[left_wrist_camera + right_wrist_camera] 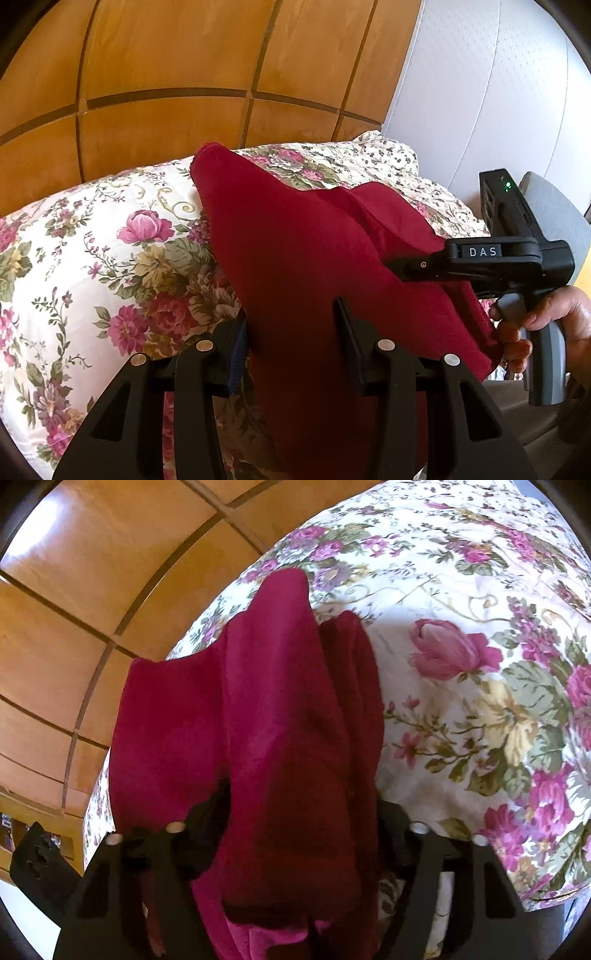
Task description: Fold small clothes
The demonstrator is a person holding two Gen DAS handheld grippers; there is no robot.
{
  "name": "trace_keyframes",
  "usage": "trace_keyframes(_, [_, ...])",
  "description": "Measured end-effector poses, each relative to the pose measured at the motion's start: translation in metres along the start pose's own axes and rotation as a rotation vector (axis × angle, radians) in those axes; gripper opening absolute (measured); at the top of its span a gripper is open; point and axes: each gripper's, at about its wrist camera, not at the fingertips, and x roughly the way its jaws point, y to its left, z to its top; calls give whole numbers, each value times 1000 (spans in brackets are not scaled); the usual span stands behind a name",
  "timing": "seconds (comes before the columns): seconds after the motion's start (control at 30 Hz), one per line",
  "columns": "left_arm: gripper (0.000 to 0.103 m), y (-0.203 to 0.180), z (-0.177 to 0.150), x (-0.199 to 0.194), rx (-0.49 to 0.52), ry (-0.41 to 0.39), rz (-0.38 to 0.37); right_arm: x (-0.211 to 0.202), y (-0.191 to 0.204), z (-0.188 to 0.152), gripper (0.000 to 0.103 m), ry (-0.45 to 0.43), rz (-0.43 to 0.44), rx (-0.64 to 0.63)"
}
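**A:** Where the left wrist camera looks forward, what fills the view?

**B:** A dark red garment (295, 251) of soft, matte, slightly fuzzy cloth. It is lifted in a wide draped sheet above a bed covered by a quilted bedspread (92, 240), cream with pink roses and green leaves. The left gripper (291, 343), black moulded plastic with round metal pins, has cloth hanging between its jaws. The jaws stand apart, and I cannot tell whether they press the fabric.

**A:** Is the other tool visible there?

**B:** Yes. The right gripper (397, 266), black with a white "DAS" label, reaches in from the right. Its narrow jaws are pressed together on the garment's edge. A hand (546, 325) grips its grey handle. Behind the bed stands a headboard (166, 74) of smooth orange-brown wooden panels, beside a pale textured wall (498, 92).

**A:** And the right wrist view?

**B:** The garment (280, 738) hangs in thick vertical folds, bunched between the right gripper's (303, 812) jaws, which pinch it. The bedspread (480, 664) lies beneath and to the right, and the glossy headboard (92, 590) fills the left.
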Motion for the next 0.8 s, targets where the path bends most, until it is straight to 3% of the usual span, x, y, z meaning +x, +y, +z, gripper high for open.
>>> trace_keyframes(0.13, [43, 5, 1, -3, -29, 2, -5, -8, 14, 0, 40, -22, 12, -45])
trace_keyframes(0.23, [43, 8, 2, -13, -39, -22, 13, -12, 24, 0, 35, -39, 56, -56])
trace_keyframes(0.53, [43, 49, 20, -41, -88, -127, 75, -7, 79, 9, 34, -133, 204, -111])
trace_keyframes(0.8, [43, 74, 53, -27, -90, -172, 120, 2, 102, 41, 34, -235, 243, -119])
